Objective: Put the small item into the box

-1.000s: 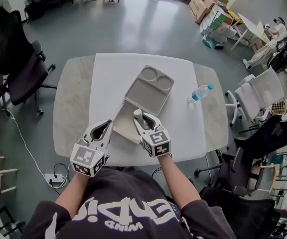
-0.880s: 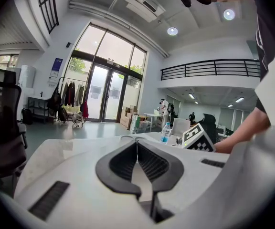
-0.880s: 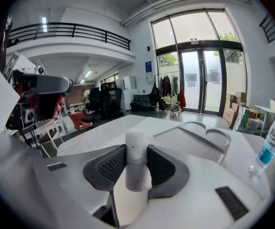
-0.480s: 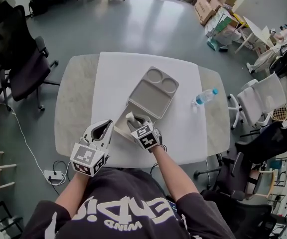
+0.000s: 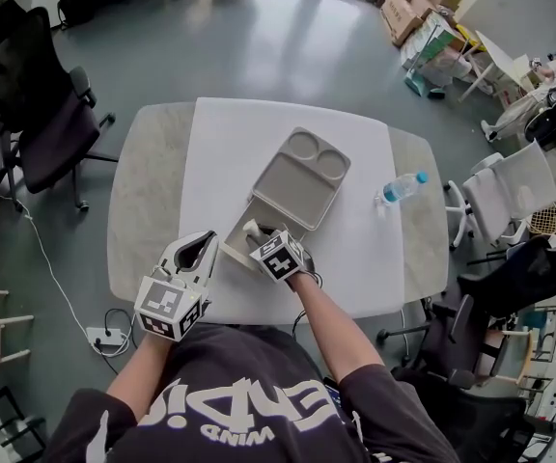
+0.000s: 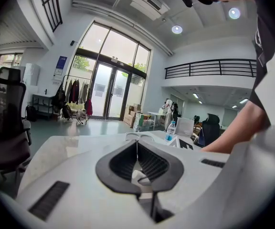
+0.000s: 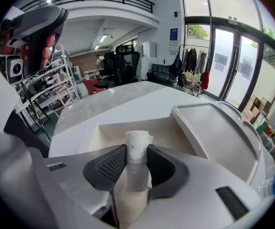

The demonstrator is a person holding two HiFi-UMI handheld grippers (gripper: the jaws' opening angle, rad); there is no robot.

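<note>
The small item [image 7: 137, 149] is a white rolled piece, and my right gripper [image 7: 133, 168] is shut on it, one pad on each side. In the head view that gripper [image 5: 257, 233] hangs over the open base of the beige box [image 5: 238, 246] at the table's near edge, with the roll [image 5: 251, 227] sticking out ahead of the jaws. The box's lid [image 5: 302, 177] lies open beyond it, two round hollows at its far end. My left gripper [image 5: 204, 246] rests just left of the box, shut and empty; its own view shows the jaws [image 6: 137, 149] meeting at the tip.
A water bottle [image 5: 401, 185] lies on the table's right side. A white cloth [image 5: 222, 152] covers the table's middle. Black office chairs [image 5: 51, 133] stand to the left and white chairs [image 5: 505, 186] to the right. The table's near edge is close to my body.
My right gripper has carried the roll leftward and toward me, from beside the lid to over the box's base. The left gripper has stayed in place.
</note>
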